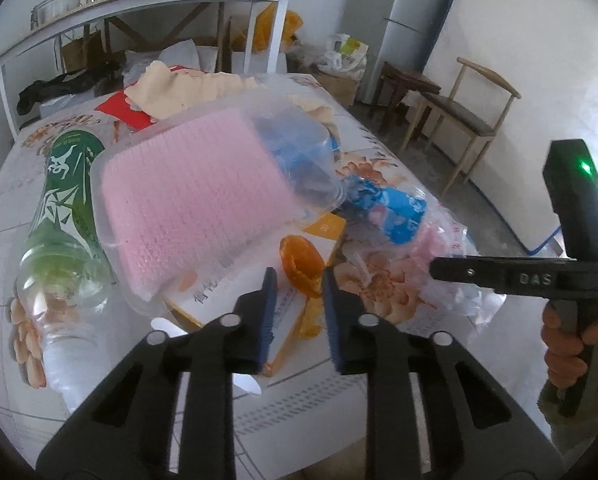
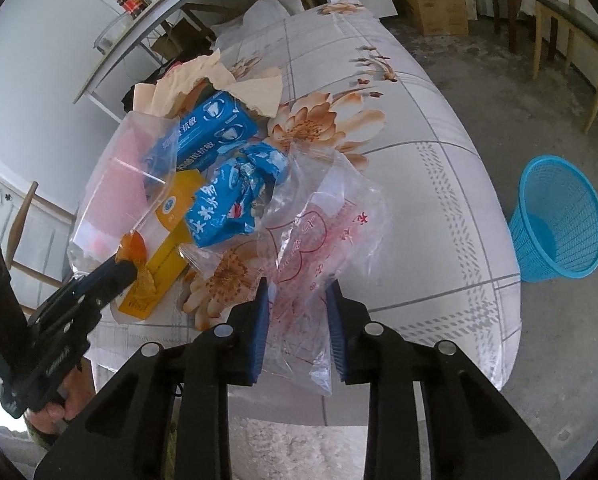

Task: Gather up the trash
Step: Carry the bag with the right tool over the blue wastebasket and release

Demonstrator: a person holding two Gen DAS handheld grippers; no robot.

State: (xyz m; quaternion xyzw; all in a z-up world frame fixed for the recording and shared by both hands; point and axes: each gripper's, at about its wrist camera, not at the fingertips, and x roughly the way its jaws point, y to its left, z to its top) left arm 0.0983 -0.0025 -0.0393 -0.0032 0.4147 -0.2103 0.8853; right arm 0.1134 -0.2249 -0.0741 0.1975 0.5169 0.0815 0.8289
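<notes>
An orange wrapper (image 1: 301,264) lies crumpled on a yellow box (image 2: 167,240) near the front of the trash pile on a flower-print tablecloth (image 2: 419,184). The left gripper (image 1: 299,300) stands over it with its blue pads (image 1: 269,304) a narrow gap apart, the wrapper between the tips; in the right wrist view those tips look pressed into the orange film, but whether they pinch it cannot be told.

Just beside it to the right, a clear bag with red print (image 2: 319,248) spreads toward the table edge. The right gripper (image 2: 299,320) straddles its near end, jaws parted wide, the film loose between them and not clamped.

Behind sit a crushed blue packet (image 2: 235,196), a blue carton (image 2: 215,128), a pink sponge in a clear bag (image 1: 191,192), torn cardboard (image 2: 235,88) and a green-labelled bottle (image 1: 63,216) lying on its side.

To do this step well, each gripper should probably close low on a bunched fold, not a single flat layer, since thin film is likely to slip. The left should lift only the wrapper and leave the box lying. The blue basket (image 2: 559,220) stands on the floor past the table's right edge, well apart from the pile, so the carry is likely long; a firm pinch first matters.
</notes>
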